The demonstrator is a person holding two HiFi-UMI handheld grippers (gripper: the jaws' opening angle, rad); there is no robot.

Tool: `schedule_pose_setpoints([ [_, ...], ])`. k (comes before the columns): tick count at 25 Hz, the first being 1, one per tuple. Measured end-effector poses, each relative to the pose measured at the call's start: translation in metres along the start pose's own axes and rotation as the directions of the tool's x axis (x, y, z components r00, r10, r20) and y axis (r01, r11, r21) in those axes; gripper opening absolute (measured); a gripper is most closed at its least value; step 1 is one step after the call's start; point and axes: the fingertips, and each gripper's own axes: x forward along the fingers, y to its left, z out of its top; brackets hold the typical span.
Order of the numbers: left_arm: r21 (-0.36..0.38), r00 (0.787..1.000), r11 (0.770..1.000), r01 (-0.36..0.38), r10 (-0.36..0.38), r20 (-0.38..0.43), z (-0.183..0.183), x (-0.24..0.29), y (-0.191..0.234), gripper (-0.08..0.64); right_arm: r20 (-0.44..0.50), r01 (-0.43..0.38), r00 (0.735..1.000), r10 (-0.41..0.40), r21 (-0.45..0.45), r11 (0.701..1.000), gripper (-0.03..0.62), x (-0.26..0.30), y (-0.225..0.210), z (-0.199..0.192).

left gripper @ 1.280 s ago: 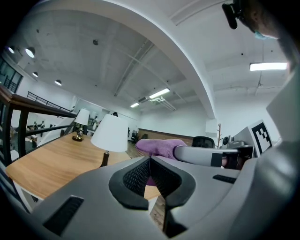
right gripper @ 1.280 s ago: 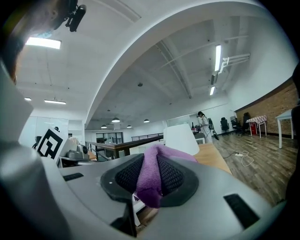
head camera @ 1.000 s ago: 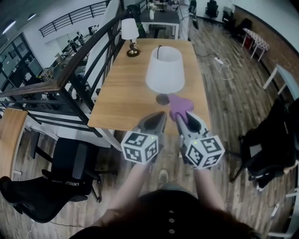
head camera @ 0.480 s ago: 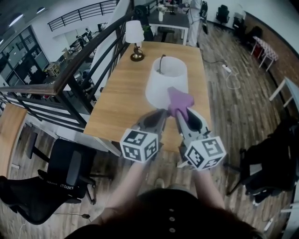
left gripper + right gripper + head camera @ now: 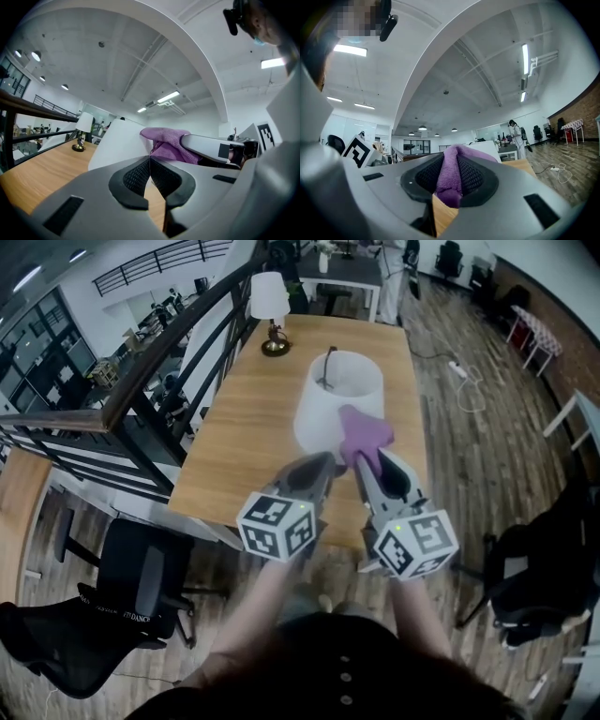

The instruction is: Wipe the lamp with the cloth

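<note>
A person at the near end of a wooden table works a purple cloth at a tall white lamp, a two-jaw gripper in each hand. The right gripper, on the near-right side of the lamp, has its jaws clamped on the cloth, whose bunched free end rises past the tips and lies over the near-right flank of the lamp's shade. The head view does not settle whether fabric and shade touch. In the right gripper view the cloth fills the gap between the two ribbed black pads.

The left gripper hovers just left of the right one, on the near side of the lamp, pointing at the lower part of the shade. Its jaws are pressed together with nothing between them. From its camera the lamp stands just ahead, with the cloth at the shade's right edge.

Beyond the lamp, at the far end of the table, stands a small lamp with a brass base. A dark railing runs along the left of the lamp.
</note>
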Motion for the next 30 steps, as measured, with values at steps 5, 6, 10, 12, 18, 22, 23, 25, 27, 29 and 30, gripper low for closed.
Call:
schedule_pose_setpoints([
  [5, 0.002, 1.0, 1.0, 0.02, -0.02, -0.003, 0.012, 0.004, 0.009, 0.011, 0.012, 0.003, 1.0, -0.003, -0.008, 1.0, 0.077, 0.016, 0.004, 0.009],
  [6, 0.0, 1.0, 1.0, 0.02, -0.02, 0.002, 0.016, 0.003, 0.013, 0.011, 0.017, 0.003, 1.0, -0.003, -0.014, 1.0, 0.077, 0.019, 0.006, 0.013],
  [10, -0.021, 0.999, 0.999, 0.027, -0.027, 0.029, 0.033, -0.002, 0.025, 0.011, 0.053, -0.002, 0.999, 0.004, -0.042, 0.999, 0.077, 0.032, 0.017, 0.03],
  [12, -0.018, 0.999, 1.0, 0.026, -0.025, 0.04, 0.039, -0.005, 0.03, 0.011, 0.062, -0.011, 0.998, 0.014, -0.056, 0.998, 0.077, 0.04, 0.023, 0.036],
  [18, 0.006, 0.998, 1.0, 0.02, -0.021, 0.063, 0.06, -0.008, 0.047, 0.011, 0.084, -0.037, 0.995, 0.045, -0.092, 0.995, 0.077, 0.065, 0.037, 0.051],
  [22, 0.023, 0.996, 1.0, 0.013, -0.015, 0.09, 0.077, -0.009, 0.059, 0.011, 0.105, -0.054, 0.992, 0.066, -0.107, 0.993, 0.077, 0.081, 0.046, 0.062],
  [23, 0.027, 0.995, 1.0, 0.011, -0.014, 0.097, 0.081, -0.009, 0.061, 0.011, 0.11, -0.059, 0.991, 0.071, -0.112, 0.992, 0.077, 0.085, 0.048, 0.065],
  [25, 0.033, 0.994, 0.999, 0.01, -0.014, 0.107, 0.088, -0.009, 0.066, 0.011, 0.116, -0.066, 0.99, 0.079, -0.117, 0.991, 0.077, 0.093, 0.051, 0.068],
  [27, 0.041, 0.993, 0.999, 0.014, -0.018, 0.113, 0.094, -0.008, 0.069, 0.011, 0.118, -0.071, 0.989, 0.086, -0.12, 0.99, 0.077, 0.099, 0.053, 0.069],
  [29, 0.056, 0.992, 0.998, 0.014, -0.021, 0.121, 0.1, -0.008, 0.07, 0.011, 0.121, -0.079, 0.988, 0.094, -0.121, 0.99, 0.077, 0.103, 0.055, 0.07],
  [30, 0.064, 0.992, 0.998, 0.013, -0.021, 0.127, 0.103, -0.008, 0.07, 0.011, 0.128, -0.084, 0.987, 0.099, -0.117, 0.99, 0.077, 0.105, 0.055, 0.071],
])
